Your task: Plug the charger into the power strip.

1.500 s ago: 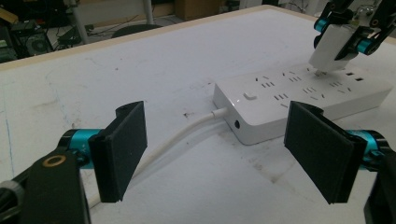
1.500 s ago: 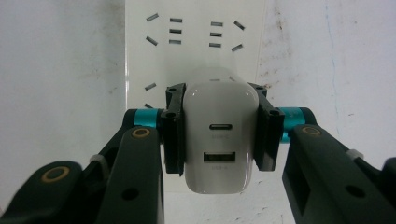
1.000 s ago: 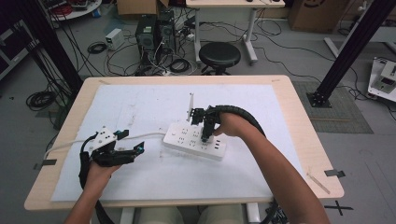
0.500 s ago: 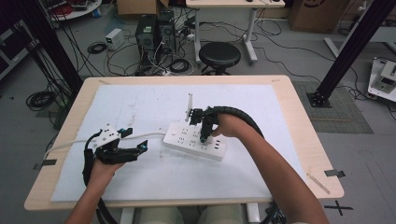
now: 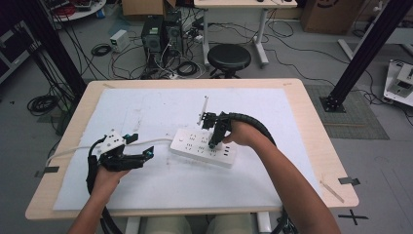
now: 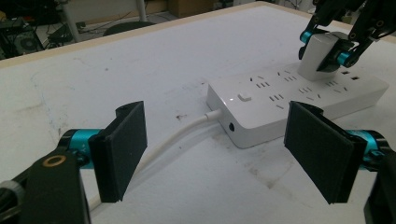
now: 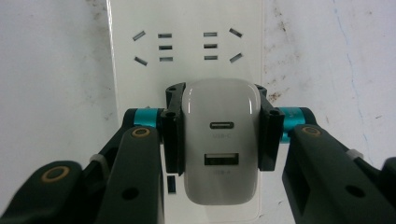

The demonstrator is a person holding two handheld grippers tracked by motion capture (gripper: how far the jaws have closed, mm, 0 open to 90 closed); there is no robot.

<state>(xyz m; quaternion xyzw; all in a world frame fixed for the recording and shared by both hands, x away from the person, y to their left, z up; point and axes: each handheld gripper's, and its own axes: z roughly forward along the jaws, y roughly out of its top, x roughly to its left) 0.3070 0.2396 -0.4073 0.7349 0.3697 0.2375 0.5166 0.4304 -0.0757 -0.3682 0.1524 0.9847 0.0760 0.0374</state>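
Observation:
A white power strip lies at the middle of the table, its white cable running off to the left. My right gripper points down onto the strip and is shut on a white USB charger, which stands on the strip at its sockets. My left gripper is open, its pads wide apart, held just left of the strip's switch end, with the cable passing between the jaws.
A white sheet covers most of the wooden table. Behind the table stand a black stool, computer boxes and tangled floor cables. A black frame post rises at the right.
My left gripper has moved right, toward the strip's cable end. The right gripper stays on the charger over the strip.

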